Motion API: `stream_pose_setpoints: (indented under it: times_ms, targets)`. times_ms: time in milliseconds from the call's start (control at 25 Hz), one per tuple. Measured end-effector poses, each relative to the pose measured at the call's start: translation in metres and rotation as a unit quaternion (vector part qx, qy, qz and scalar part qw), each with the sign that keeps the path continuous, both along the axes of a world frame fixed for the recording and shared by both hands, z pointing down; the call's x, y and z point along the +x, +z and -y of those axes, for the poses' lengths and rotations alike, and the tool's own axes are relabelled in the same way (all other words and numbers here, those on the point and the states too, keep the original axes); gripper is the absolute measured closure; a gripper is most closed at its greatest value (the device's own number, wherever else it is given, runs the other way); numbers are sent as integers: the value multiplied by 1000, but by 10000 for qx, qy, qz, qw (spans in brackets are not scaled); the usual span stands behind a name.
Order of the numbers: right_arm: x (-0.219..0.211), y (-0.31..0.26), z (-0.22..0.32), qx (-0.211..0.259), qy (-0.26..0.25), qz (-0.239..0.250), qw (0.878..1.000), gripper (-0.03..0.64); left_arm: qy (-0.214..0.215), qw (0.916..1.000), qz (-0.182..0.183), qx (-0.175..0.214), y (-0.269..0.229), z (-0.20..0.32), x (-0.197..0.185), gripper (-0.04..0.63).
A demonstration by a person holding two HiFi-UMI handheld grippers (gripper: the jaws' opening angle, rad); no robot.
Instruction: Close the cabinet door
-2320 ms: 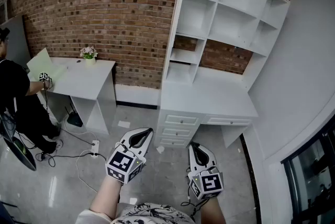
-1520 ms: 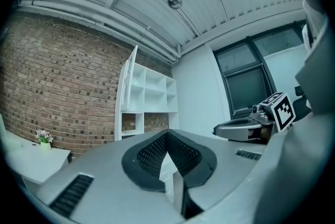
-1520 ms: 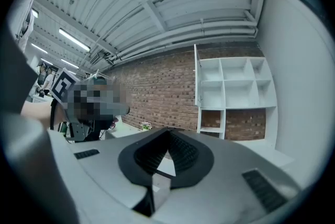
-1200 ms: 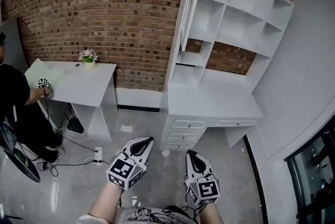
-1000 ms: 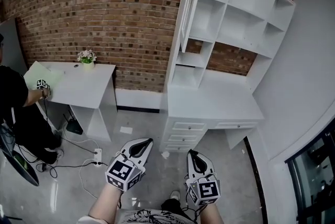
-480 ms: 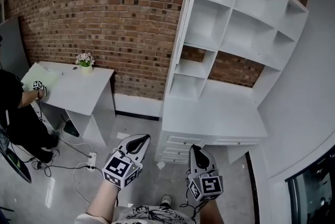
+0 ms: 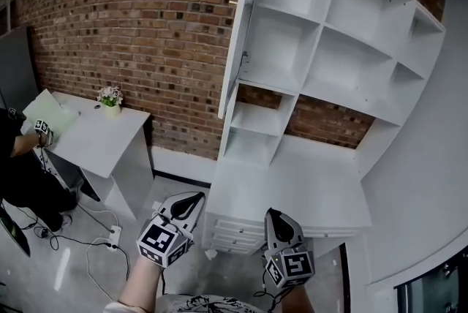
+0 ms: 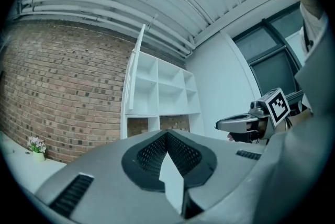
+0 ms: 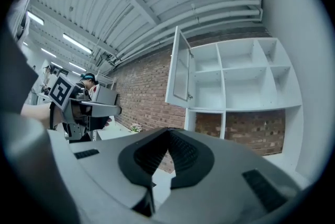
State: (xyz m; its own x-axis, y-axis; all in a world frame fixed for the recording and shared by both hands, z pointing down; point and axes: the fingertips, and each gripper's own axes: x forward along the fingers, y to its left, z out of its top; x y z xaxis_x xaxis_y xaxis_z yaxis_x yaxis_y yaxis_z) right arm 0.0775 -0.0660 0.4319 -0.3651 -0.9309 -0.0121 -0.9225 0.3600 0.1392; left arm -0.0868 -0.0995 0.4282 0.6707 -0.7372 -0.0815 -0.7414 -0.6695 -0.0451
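Left hand-held gripper (image 7: 189, 200): jaws pressed together, nothing between them. Cabinet door (image 7: 235, 34): white, swung open from the left edge of the shelf unit (image 7: 322, 25), beside the brick wall (image 7: 146, 26). Right hand-held gripper (image 7: 278, 218): jaws pressed together, empty, in front of the bench (image 7: 307, 187).

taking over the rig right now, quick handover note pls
Left tool: shut, empty, held low, short of the desk.
Right tool: shut, empty, alongside it.
Cabinet door: open, standing out from the top left of the white shelf unit above the desk.
Done: nothing yet; neither tool touches the door.
Left: reach up to the door and push it flat against the shelf unit.
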Motion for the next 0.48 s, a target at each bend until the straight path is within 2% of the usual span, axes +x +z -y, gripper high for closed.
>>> stream_pose_setpoints:
  times_ms: [200, 480]
  targets:
    - [20, -13, 45, 9, -132, 133, 9998, 610, -126, 9995, 211, 194, -17, 40, 16, 580]
    - [20, -25, 112, 143, -410, 86, 9990, 611, -234, 9987, -52, 459, -55, 112, 14, 581]
